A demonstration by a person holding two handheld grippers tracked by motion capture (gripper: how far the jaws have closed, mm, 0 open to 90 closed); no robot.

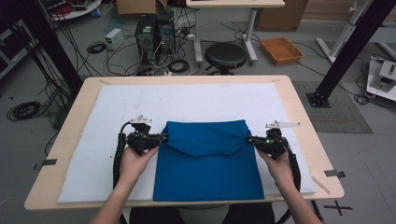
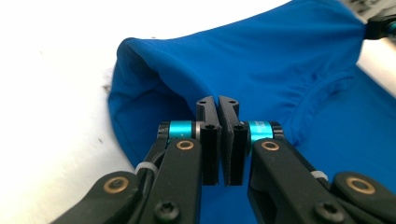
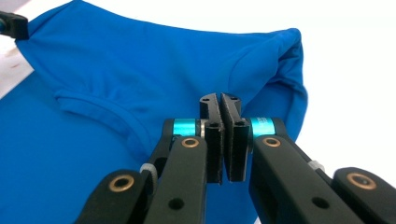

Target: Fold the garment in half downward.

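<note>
A blue shirt (image 1: 208, 172) lies on the white mat (image 1: 187, 100), its top part folded down over the body so the collar seam shows. My left gripper (image 1: 161, 137) is shut on the fold's left edge, and my right gripper (image 1: 250, 138) is shut on its right edge. In the left gripper view the jaws (image 2: 217, 105) are pressed together at the raised blue cloth (image 2: 261, 56), with the right gripper's tip (image 2: 380, 25) far off. In the right gripper view the jaws (image 3: 219, 102) are likewise closed at the cloth (image 3: 140, 70), with the left gripper's tip (image 3: 11, 25) at the far corner.
The mat covers most of a wooden table (image 1: 299, 107). Beyond the far edge stand a black stool (image 1: 225, 55), computer towers (image 1: 152, 32) with loose cables, and an orange tray (image 1: 281, 49) on the floor. Bare mat lies left, right and behind the shirt.
</note>
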